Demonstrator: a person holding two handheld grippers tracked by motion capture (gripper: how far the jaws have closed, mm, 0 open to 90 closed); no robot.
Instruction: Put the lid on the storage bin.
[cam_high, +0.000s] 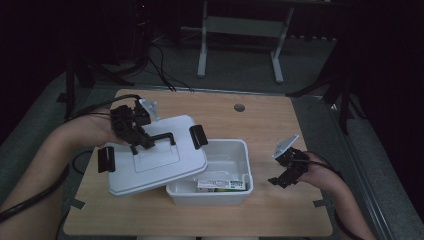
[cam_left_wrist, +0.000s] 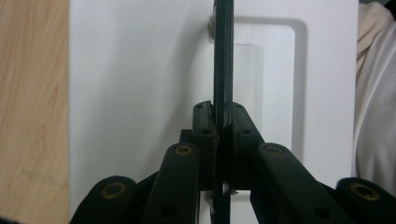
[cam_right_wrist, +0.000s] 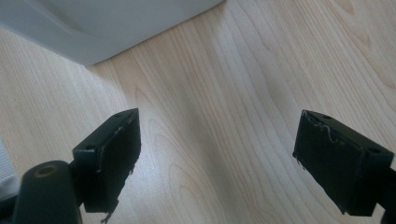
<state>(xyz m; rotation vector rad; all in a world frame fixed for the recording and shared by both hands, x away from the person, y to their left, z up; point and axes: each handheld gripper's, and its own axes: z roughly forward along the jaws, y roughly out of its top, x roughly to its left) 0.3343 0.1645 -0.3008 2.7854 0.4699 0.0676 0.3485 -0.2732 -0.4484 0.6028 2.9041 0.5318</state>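
Fingers (cam_left_wrist: 205, 123) of the left gripper (cam_high: 134, 131) clamp the lid (cam_high: 150, 167) handle, lid half off the box (cam_high: 235, 192) at centre frame; right fingers (cam_right_wrist: 112, 154) gape empty over the bench (cam_right_wrist: 243, 93). Next, I judge: lower the lid flat or carry it clear

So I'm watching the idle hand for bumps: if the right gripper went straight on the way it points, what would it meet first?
Probably the bare wooden table; the right gripper points down at it, jaws open, with the white box off to one side.

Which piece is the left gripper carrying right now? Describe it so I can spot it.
On the wooden table, left of the open white bin, the left gripper pinches a black handle. That handle belongs to the white lid, tilted over the bin's left edge; unlike the bin, it has black end clips.
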